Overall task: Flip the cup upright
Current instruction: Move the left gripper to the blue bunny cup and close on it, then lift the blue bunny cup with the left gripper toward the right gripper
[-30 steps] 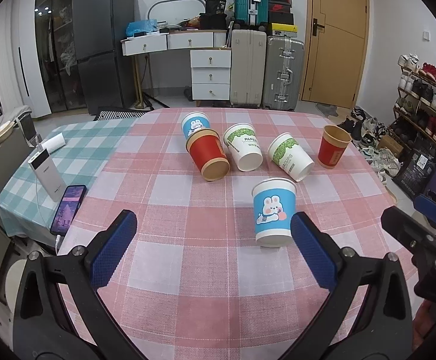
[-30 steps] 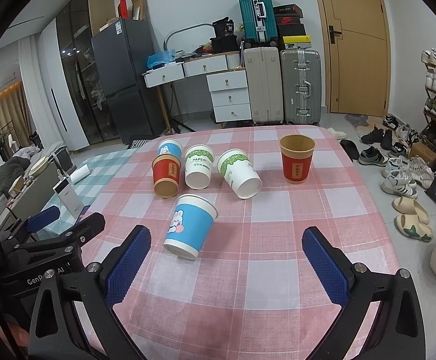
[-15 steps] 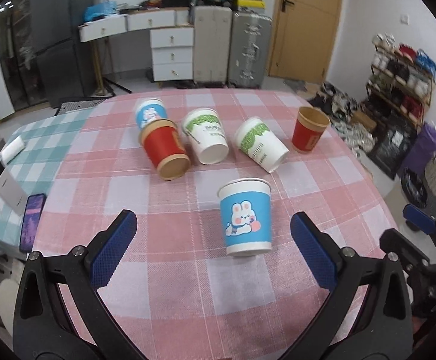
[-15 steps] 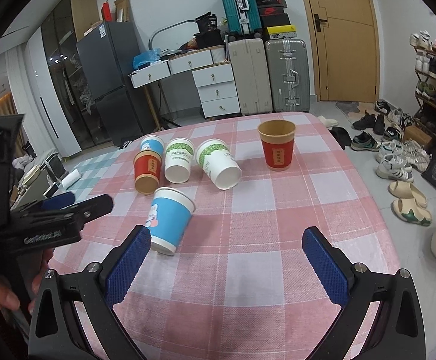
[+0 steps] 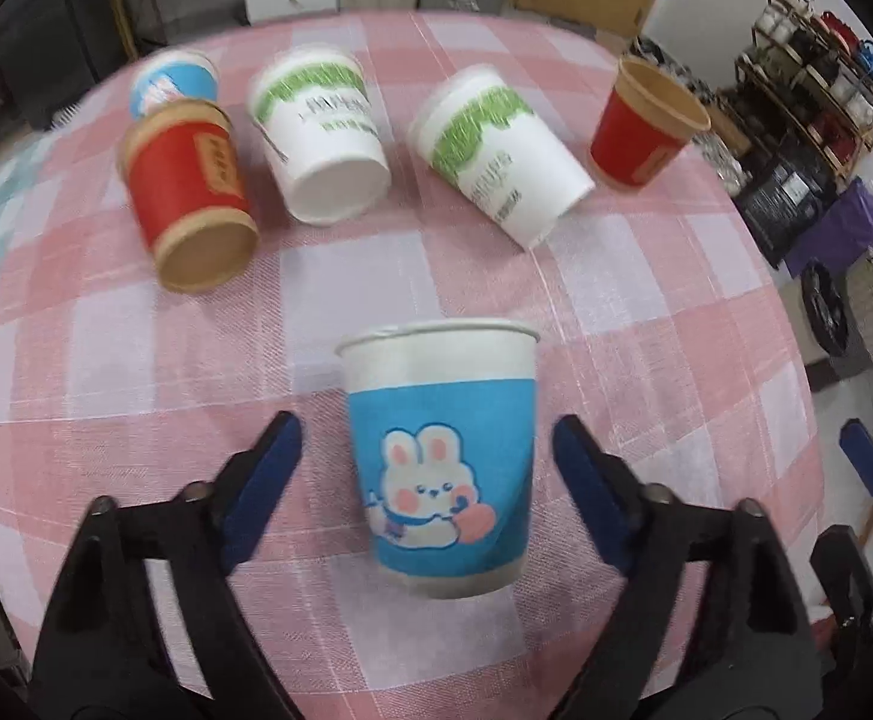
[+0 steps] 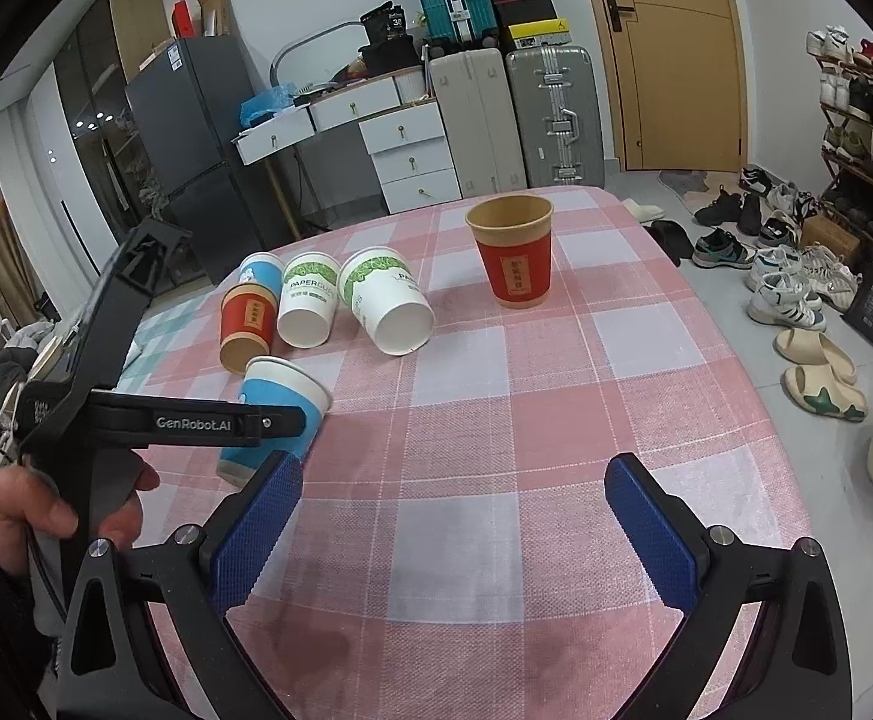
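A blue bunny cup [image 5: 445, 450] lies on its side on the pink checked table [image 5: 136, 360], its rim pointing away from me. My left gripper [image 5: 427, 456] is open with its blue pads on either side of the cup, not touching it. In the right wrist view the same cup [image 6: 277, 414] is partly hidden behind the left gripper's black frame. My right gripper [image 6: 451, 519] is open and empty, hovering over the near part of the table.
Behind lie a red cup [image 5: 190, 189], two white-and-green cups [image 5: 325, 135] [image 5: 499, 150] and a second blue cup [image 5: 173, 81], all on their sides. A red cup [image 6: 515, 252] stands upright at the far right. The table edge drops off to the right.
My left gripper has moved forward and down until its pads flank the blue bunny cup. The right gripper has stayed almost still.
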`<action>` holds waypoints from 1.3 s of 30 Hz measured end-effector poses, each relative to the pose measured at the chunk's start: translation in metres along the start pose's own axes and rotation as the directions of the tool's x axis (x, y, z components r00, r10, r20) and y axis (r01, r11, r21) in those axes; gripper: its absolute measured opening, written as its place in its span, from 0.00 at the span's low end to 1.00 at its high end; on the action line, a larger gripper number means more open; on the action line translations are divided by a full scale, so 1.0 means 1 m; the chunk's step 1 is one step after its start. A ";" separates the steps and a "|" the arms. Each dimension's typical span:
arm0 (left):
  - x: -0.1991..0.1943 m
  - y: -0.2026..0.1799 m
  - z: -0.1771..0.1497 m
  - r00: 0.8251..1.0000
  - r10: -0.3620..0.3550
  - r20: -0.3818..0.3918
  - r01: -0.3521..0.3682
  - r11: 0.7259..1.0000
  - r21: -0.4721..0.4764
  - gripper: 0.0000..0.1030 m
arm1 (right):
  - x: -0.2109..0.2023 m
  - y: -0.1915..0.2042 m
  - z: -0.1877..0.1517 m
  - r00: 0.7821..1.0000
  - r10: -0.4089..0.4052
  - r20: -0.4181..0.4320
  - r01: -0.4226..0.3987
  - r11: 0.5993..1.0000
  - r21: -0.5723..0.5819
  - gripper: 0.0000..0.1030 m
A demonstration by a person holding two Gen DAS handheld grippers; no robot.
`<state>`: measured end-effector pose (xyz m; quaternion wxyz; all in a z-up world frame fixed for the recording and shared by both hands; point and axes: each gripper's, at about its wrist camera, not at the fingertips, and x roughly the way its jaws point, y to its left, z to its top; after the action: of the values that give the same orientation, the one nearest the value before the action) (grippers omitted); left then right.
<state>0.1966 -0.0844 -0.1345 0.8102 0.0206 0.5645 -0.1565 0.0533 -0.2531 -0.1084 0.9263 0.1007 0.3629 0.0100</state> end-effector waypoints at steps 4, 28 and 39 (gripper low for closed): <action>0.013 0.000 0.007 0.998 -0.062 -0.022 0.061 0.998 -0.009 0.55 | 0.006 -0.003 0.000 1.000 0.014 -0.016 -0.014 1.000 0.016 1.00; -0.162 0.074 -0.113 0.995 -0.090 0.046 0.094 0.992 -0.083 0.55 | -0.049 0.081 -0.019 0.994 0.104 -0.017 -0.105 0.992 -0.063 1.00; -0.070 0.074 -0.154 0.994 -0.082 -0.066 0.070 0.984 -0.165 0.55 | -0.050 0.103 -0.040 0.993 0.084 -0.078 -0.092 0.990 -0.102 1.00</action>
<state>0.0555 0.0348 -0.1360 0.7815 -0.0613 0.6049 -0.1401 -0.0053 -0.1494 -0.0836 0.9150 0.0670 0.3909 0.0740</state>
